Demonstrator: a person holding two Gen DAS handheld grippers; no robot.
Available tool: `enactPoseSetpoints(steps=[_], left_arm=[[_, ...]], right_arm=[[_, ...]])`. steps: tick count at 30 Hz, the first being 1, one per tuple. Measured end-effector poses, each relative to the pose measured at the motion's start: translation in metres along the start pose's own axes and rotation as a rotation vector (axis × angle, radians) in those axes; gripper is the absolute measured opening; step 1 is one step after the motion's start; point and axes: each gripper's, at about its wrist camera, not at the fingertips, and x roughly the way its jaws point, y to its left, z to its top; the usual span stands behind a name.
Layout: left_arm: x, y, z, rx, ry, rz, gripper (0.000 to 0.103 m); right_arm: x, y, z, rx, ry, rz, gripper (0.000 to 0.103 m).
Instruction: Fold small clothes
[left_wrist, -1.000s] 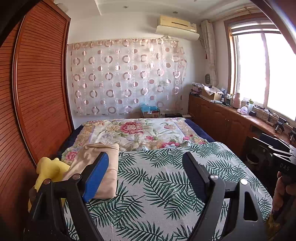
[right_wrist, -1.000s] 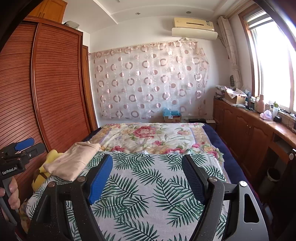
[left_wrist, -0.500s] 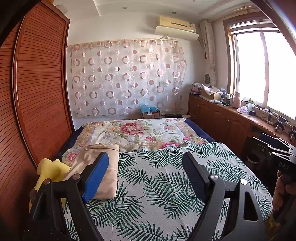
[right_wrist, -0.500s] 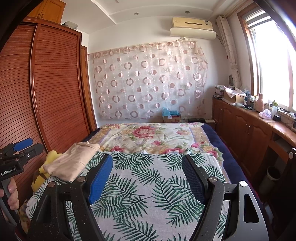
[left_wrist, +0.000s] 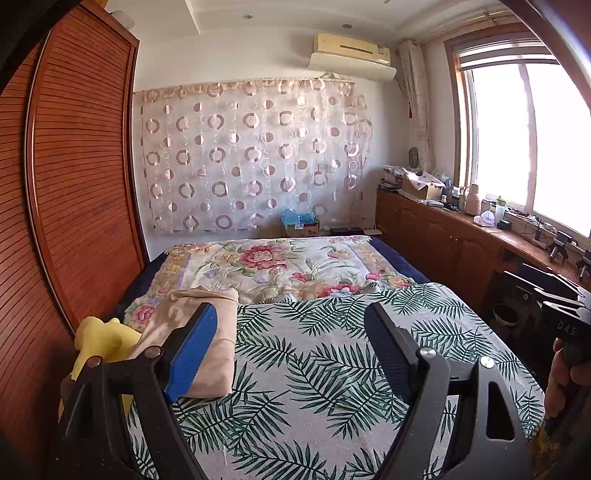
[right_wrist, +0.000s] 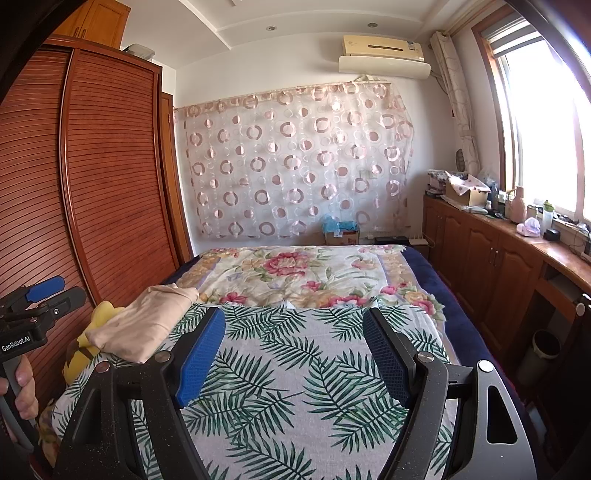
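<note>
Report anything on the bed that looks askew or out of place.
Nothing stands out. The beige garment lies folded at the left edge of the palm-leaf sheet, partly on a yellow garment. Both grippers hang open and empty.

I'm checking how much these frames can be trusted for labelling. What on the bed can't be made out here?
- Left wrist view: the beige folded garment is partly covered by the left tool, whose blue finger pad crosses it.
- Both views: the yellow item lies under the garment, so what it is stays unclear.
- Both views: the leaf-print sheet is cut off at its near edge by the tool bodies.
</note>
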Motion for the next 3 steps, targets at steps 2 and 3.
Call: enactPoseSetpoints(steps=[2, 3], left_arm=[[-0.0002, 0.0002, -0.0001, 0.0, -0.001, -0.001, 0.082], [0.0003, -0.0002, -0.0007, 0.0, -0.001, 0.0, 0.082]], right_arm=[[0.0006, 0.0, -0.0003, 0.002, 0.001, -0.001, 0.079], [0.0008, -0.0002, -0.0003, 0.002, 0.001, -0.002, 0.079]])
